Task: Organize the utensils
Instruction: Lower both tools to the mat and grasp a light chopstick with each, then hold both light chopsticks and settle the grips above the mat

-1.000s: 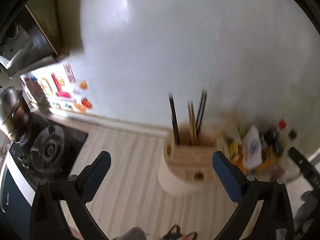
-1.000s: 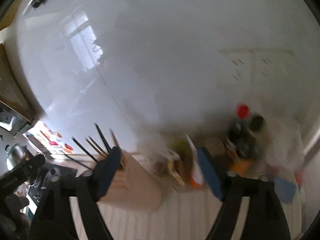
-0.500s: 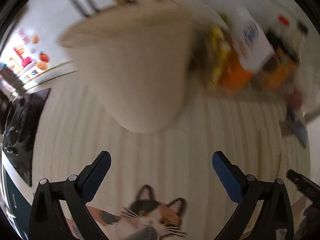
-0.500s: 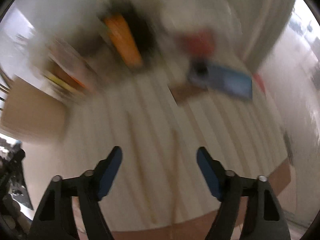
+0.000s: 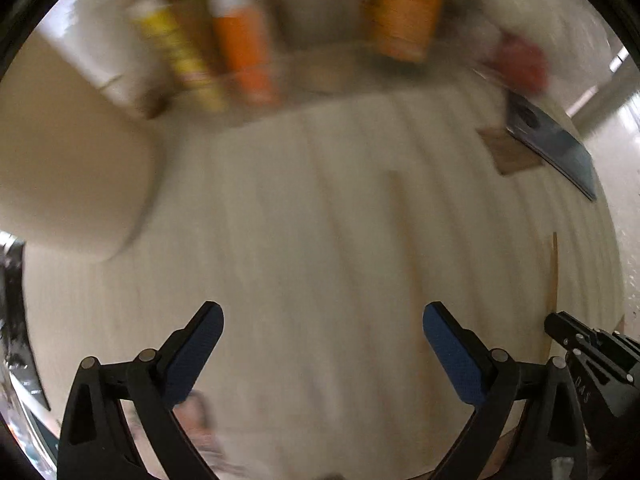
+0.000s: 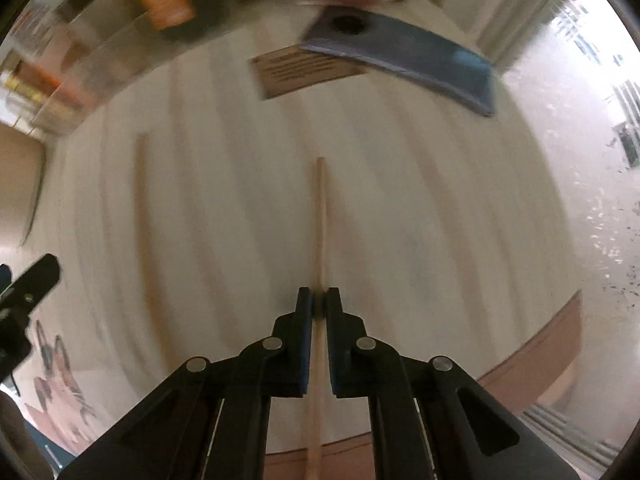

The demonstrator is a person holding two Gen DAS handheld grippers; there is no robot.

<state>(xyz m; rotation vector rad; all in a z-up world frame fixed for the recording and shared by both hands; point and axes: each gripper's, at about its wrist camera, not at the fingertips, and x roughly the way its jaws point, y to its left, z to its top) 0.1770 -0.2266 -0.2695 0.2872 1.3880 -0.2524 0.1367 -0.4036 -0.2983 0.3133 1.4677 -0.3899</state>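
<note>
1. Jaws of the right gripper (image 6: 319, 300) are clamped on a wooden chopstick (image 6: 321, 216) lying along the striped surface (image 6: 400, 220); those of the left gripper (image 5: 322, 332) stand wide apart, empty.
2. Lift straight up, keeping the stick level, so it cannot pivot in the pads.
3. A second chopstick (image 6: 141, 200) lies well to the left; the beige holder (image 5: 68, 176) waits beyond, beside blurred bottles (image 5: 240, 52); a dark blue phone (image 6: 404, 56) and brown card (image 6: 304, 70) sit ahead, clear of the path.

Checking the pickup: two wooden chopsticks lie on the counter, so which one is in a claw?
The chopstick running down the middle of the right wrist view, clamped in the right claw. The other chopstick lies loose to its left.
</note>
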